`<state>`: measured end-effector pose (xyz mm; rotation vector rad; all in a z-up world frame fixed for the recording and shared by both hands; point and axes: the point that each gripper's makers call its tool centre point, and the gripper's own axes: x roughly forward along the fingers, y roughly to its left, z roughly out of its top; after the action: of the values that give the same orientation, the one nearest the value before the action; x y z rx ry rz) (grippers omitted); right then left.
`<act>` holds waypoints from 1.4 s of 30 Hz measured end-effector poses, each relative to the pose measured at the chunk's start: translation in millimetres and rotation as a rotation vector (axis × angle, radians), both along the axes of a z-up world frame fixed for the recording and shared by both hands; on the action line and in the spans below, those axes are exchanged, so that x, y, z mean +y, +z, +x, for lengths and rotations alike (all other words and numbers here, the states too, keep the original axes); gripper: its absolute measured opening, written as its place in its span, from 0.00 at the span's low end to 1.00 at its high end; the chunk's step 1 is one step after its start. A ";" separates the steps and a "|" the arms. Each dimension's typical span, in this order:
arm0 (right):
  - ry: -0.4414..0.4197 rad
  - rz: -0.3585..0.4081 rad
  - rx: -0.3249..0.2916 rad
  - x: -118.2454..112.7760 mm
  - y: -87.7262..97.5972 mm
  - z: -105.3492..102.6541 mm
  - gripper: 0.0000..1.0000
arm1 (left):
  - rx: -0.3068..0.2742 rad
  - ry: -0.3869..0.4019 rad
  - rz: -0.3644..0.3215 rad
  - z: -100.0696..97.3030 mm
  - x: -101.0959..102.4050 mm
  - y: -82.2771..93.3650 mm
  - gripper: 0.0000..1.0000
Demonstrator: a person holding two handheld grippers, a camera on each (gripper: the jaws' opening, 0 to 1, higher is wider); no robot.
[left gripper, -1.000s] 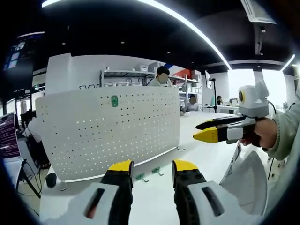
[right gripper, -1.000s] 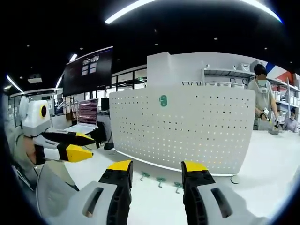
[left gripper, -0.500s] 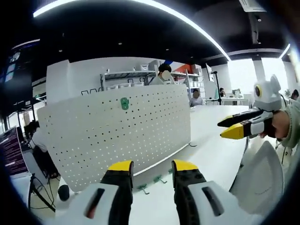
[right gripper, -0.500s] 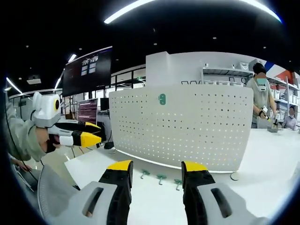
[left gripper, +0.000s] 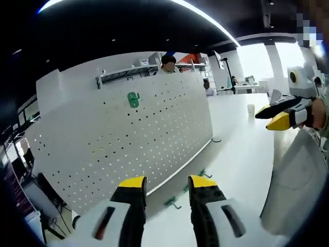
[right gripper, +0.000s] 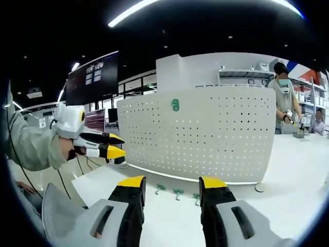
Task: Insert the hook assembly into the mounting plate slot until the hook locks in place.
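Both tools are empty now, so the step in hand is, in my judgement, to pick one hook from the desk (right gripper: 288, 170). Your right tool (right gripper: 171, 186) has jaws apart w/ nothing between them, and the left tool (left gripper: 165, 185) is the same: jaws apart, nothing held. In the right gripper view the left tool (right gripper: 114, 146) comes in from the left side, up in the air and well apart from the work. The mounting plate is the white perforated board (right gripper: 205, 134) standing upright on the desk; it has already one green hook (right gripper: 175, 105) fixed near its top edge. Three loose green hooks (right gripper: 178, 193) lie on the desk just in front of the board's bottom edge, approx. between your right jaws in that view; the left gripper view shows loose hooks (left gripper: 172, 203) there also, just beside the board (left gripper: 123, 144). To do it well: lower the right tool slowly to the middle hook, keep jaws wide until the hook body is between them, then close on the flat part, not on the bent tip, so the back tabs stay free for the slot. I cannot tell which way the tabs face, they are too small. Keep the board & spare hooks inside both views while you lift. The board is thin & may tip, so press gently.
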<state>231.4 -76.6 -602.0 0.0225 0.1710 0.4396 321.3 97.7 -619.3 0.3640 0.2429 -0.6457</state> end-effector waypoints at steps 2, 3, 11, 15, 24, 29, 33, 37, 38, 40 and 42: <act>-0.003 0.008 -0.001 -0.2 1.0 1.0 0.40 | 0.013 -0.014 0.027 5.4 -0.9 -8.0 0.33; -0.005 0.007 -0.003 -0.5 1.3 1.7 0.40 | 0.019 -0.018 0.036 8.0 -0.7 -11.4 0.33; -0.017 -0.001 -0.004 -1.7 0.9 4.2 0.40 | 0.139 -0.097 0.082 24.4 -7.1 -48.8 0.30; -0.024 0.003 0.013 -2.4 -3.9 5.1 0.40 | 0.196 -0.129 0.125 31.4 -7.7 -70.3 0.29; -0.042 0.000 0.035 -3.6 -11.3 4.8 0.40 | 0.255 -0.176 0.185 51.1 -9.2 -100.2 0.24; -0.052 -0.003 0.046 -5.1 -14.6 3.7 0.40 | 0.296 -0.227 0.242 62.8 -11.8 -116.1 0.18; -0.061 -0.006 0.052 -7.7 -15.8 3.3 0.40 | 0.331 -0.292 0.288 66.8 -16.3 -128.7 0.17; -0.067 -0.005 0.056 -9.3 -16.9 4.0 0.40 | 0.352 -0.335 0.341 72.7 -16.2 -142.4 0.17; -0.067 -0.008 0.059 -9.5 -17.8 4.2 0.40 | 0.358 -0.347 0.367 75.5 -14.7 -147.5 0.17; -0.067 -0.012 0.064 -10.0 -19.1 4.2 0.40 | 0.367 -0.375 0.403 75.9 -14.4 -154.0 0.17; -0.069 -0.013 0.068 -11.3 -20.3 4.6 0.40 | 0.375 -0.380 0.427 79.2 -13.1 -159.5 0.17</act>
<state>236.0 -87.8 -622.3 0.0305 0.2393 0.3693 400.5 84.6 -778.8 0.7092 0.6866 -1.0408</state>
